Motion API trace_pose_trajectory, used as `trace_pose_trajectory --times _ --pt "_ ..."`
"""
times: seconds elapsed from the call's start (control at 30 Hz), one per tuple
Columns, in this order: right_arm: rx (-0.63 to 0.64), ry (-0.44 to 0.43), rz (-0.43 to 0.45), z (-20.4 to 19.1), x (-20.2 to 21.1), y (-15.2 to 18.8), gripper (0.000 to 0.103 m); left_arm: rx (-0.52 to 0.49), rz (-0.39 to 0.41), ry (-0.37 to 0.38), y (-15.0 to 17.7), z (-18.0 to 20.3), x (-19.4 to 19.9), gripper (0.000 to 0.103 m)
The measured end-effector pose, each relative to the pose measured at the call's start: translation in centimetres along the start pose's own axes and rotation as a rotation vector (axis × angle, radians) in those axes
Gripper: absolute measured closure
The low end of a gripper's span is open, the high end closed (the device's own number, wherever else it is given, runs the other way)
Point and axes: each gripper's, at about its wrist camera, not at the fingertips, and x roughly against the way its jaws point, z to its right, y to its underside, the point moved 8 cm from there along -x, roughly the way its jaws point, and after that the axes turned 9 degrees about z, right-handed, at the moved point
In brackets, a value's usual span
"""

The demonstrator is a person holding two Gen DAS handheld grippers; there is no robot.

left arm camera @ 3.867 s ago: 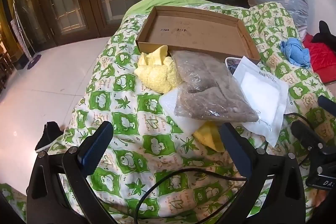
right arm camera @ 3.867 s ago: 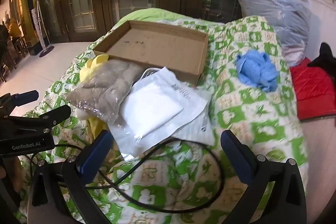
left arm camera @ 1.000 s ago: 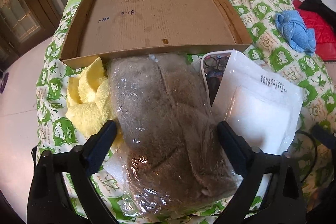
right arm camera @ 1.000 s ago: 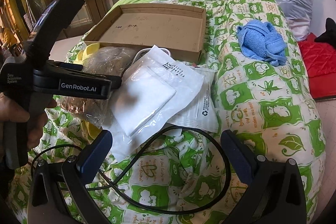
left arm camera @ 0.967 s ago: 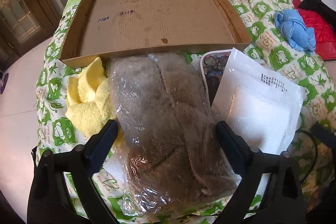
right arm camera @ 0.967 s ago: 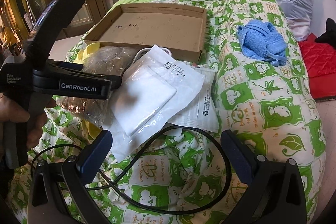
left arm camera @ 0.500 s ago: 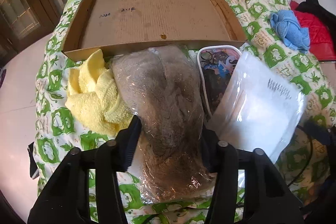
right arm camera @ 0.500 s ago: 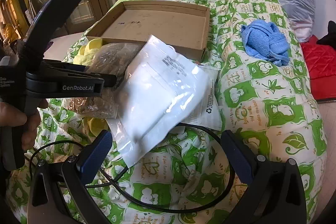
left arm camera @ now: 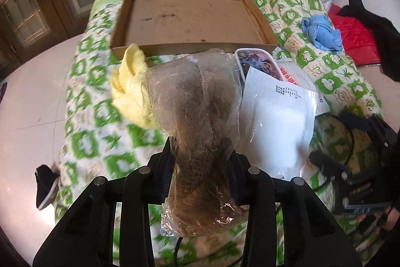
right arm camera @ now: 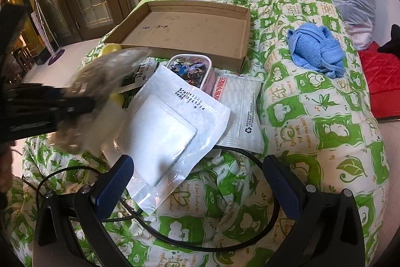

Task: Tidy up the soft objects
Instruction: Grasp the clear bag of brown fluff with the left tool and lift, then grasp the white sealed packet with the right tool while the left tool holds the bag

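Pinching the bagged brown plush (left arm camera: 197,116), your left gripper (left arm camera: 200,164) has just closed (cardboard tray (left arm camera: 192,16) ahead); your right gripper (right arm camera: 200,182) hovers spread.

Left tool clamped, right tool spread wide

The left tool (left arm camera: 200,154), black with pivot bolts, tilts steeply downward, and its jaws have just closed, pinching a clear plastic bag of brown fluffy fabric (left arm camera: 197,116) between the pads. The right tool (right arm camera: 197,182), with blue-padded fingers (right arm camera: 115,182), also points downward with its jaws apart, nothing gripped between them.
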Motion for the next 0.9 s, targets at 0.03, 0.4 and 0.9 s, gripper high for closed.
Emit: trace_pose_trajectory --times 0.03,0.4,0.9 --pt "0.001 -0.005 -0.001 -0.1 0.0 0.0 0.000 0.013 -0.001 -0.001 0.3 -0.4 0.3 0.067" --pt "-0.012 -0.079 -0.076 -1.7 -1.5 0.3 0.000 0.092 0.055 0.070 -0.4 -1.0 2.0 0.067" --pt "-0.085 -0.084 -0.161 -3.8 -4.4 -1.2 0.000 0.111 0.121 0.039 -1.9 -3.1 3.6 0.067"
